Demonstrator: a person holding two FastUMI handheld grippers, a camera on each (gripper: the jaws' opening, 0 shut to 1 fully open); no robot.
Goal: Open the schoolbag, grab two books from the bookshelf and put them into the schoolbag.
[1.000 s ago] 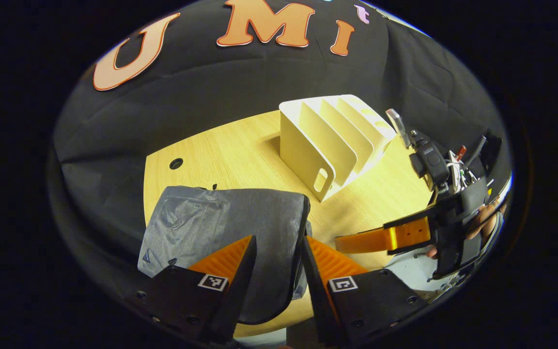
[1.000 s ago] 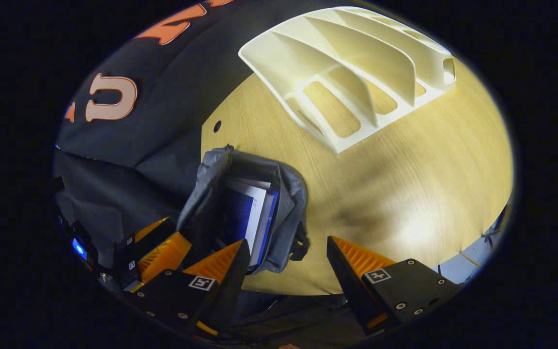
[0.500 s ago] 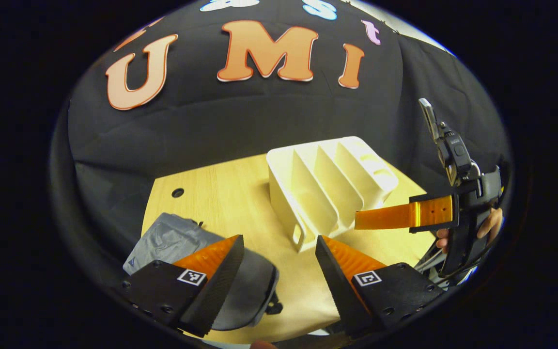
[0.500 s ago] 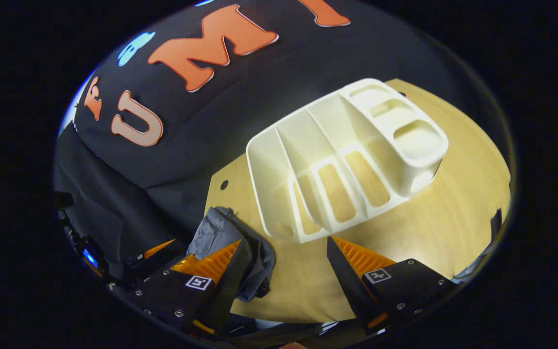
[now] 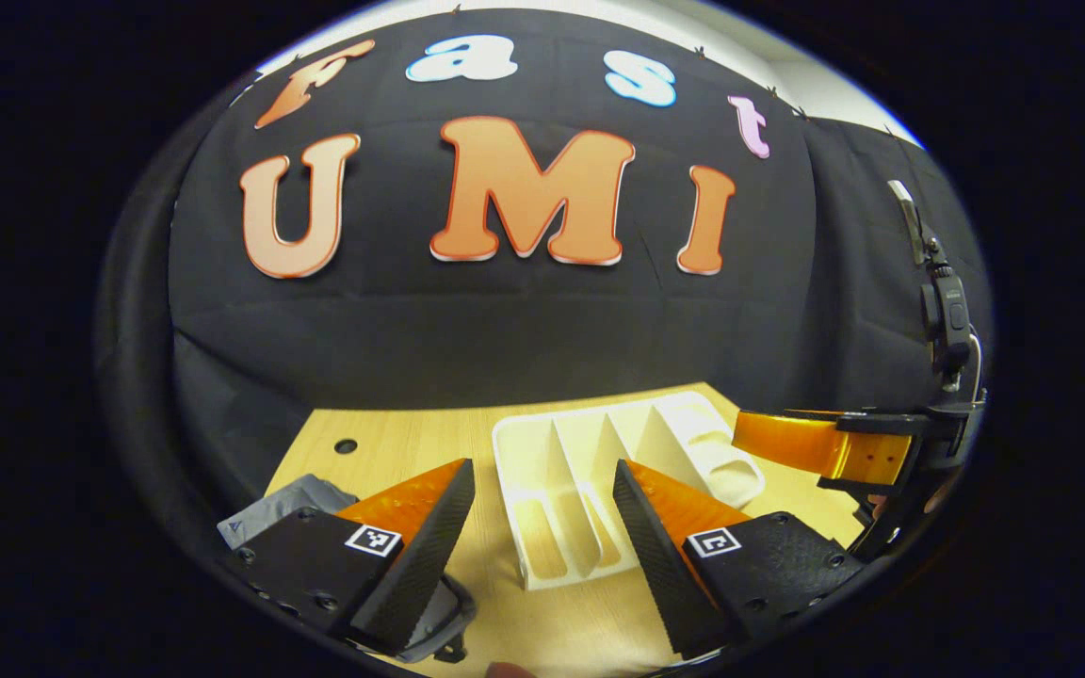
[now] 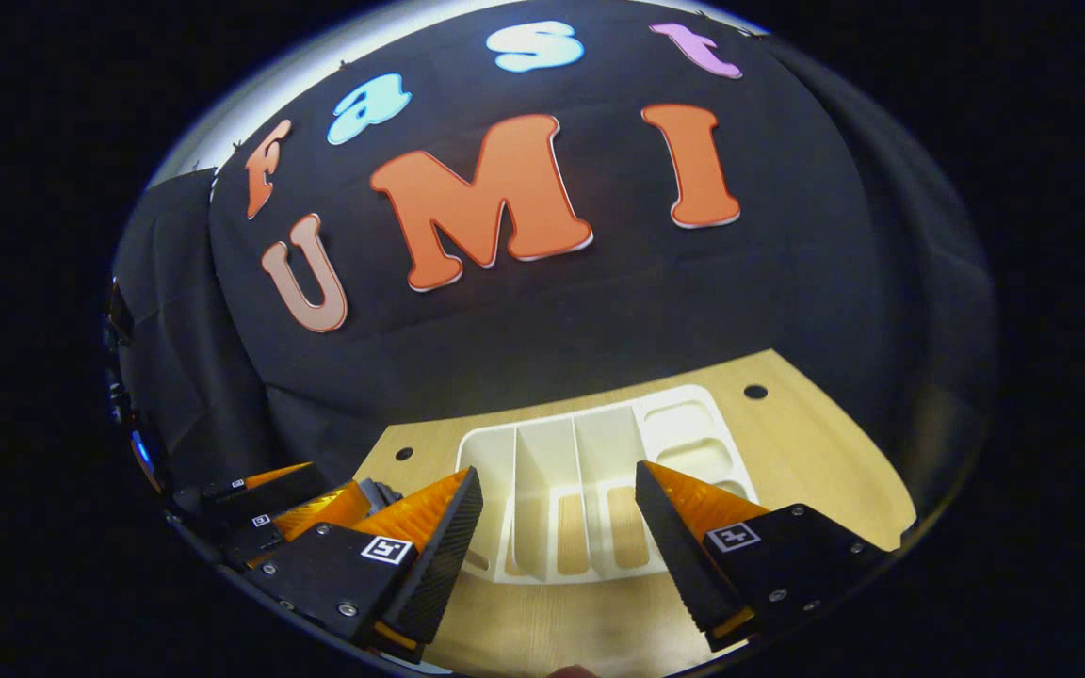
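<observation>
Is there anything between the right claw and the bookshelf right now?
Nothing visible. In the right gripper view the right claw is open, with the white bookshelf straight ahead on the wooden table. The bookshelf's slots look empty. The grey schoolbag lies off to the side.

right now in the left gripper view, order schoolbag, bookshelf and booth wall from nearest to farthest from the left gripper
1. schoolbag, low left, by the left gripper's left finger.
2. bookshelf, ahead on the table, seen between the fingers.
3. booth wall, behind the table.
</observation>
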